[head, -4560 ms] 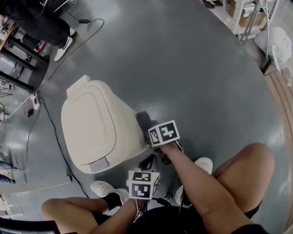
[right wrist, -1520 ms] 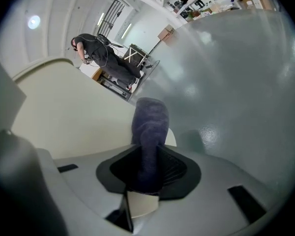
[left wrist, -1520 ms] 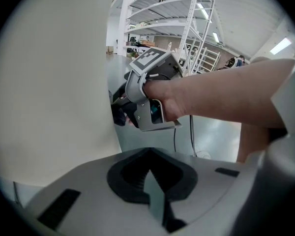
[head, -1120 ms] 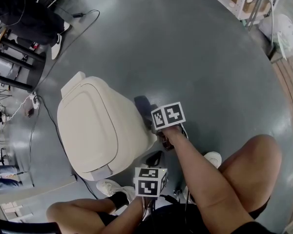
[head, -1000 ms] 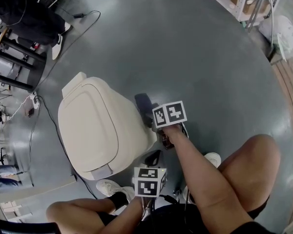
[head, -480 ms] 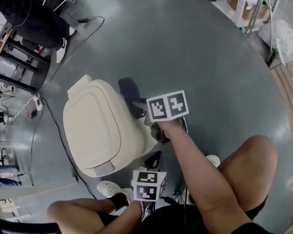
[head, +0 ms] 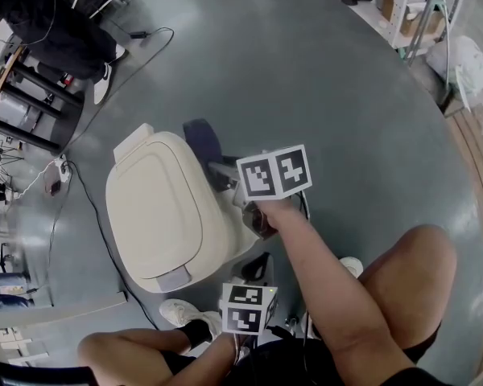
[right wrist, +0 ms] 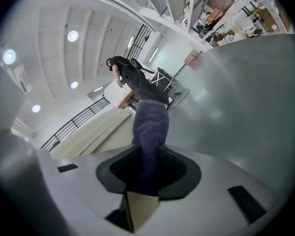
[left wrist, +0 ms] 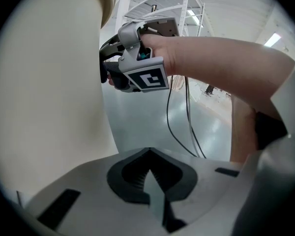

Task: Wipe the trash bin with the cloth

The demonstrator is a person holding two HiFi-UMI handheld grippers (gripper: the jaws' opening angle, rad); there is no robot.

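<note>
A cream trash bin (head: pixel 165 215) with a shut lid stands on the grey floor, left of my knees. My right gripper (head: pixel 222 170) is shut on a dark blue cloth (head: pixel 201 139), which hangs against the bin's upper right side near the hinge end. In the right gripper view the cloth (right wrist: pixel 150 124) runs out from the jaws of that gripper (right wrist: pixel 146 178) beside the bin's cream edge (right wrist: pixel 93 134). My left gripper (head: pixel 260 267) sits low by the bin's near right corner. In its own view that gripper (left wrist: pixel 148 175) is shut on nothing, with the bin wall (left wrist: pixel 44 82) close at left.
A person in black (head: pixel 52 18) stands at the far left by a table. A black cable (head: pixel 92 227) and a power strip (head: pixel 51 177) lie left of the bin. Shelving (head: pixel 402 6) and a white bag (head: pixel 459 61) stand at the right. My shoes (head: pixel 181 312) are below the bin.
The right gripper has carried the cloth from low on the bin's right side up and away to the side near the hinge end. The left gripper has hardly moved.
</note>
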